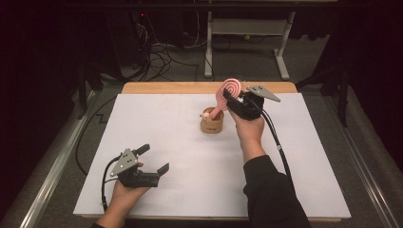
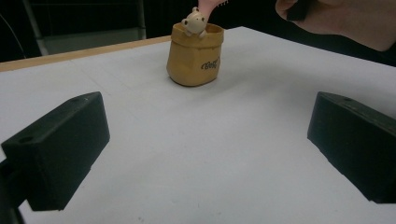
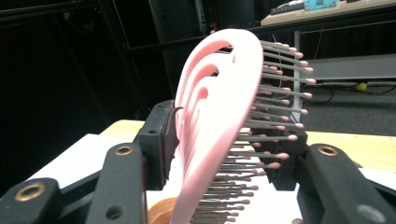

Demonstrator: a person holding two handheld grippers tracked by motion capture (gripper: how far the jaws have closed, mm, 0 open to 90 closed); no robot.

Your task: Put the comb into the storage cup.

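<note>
Standing handle-down in a tan cup (image 1: 212,124) at the counter's (image 1: 190,156) far middle, the pink hairbrush (image 1: 231,90) has its head between the right gripper's (image 1: 236,102) slightly parted jaws; whether they press it is unclear. Left gripper (image 1: 156,159) rests wide and empty near the front edge

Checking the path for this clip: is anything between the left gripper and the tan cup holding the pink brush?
Nothing visible: bare white table lies between the left gripper and the cup. The right gripper brackets the brush.
</note>
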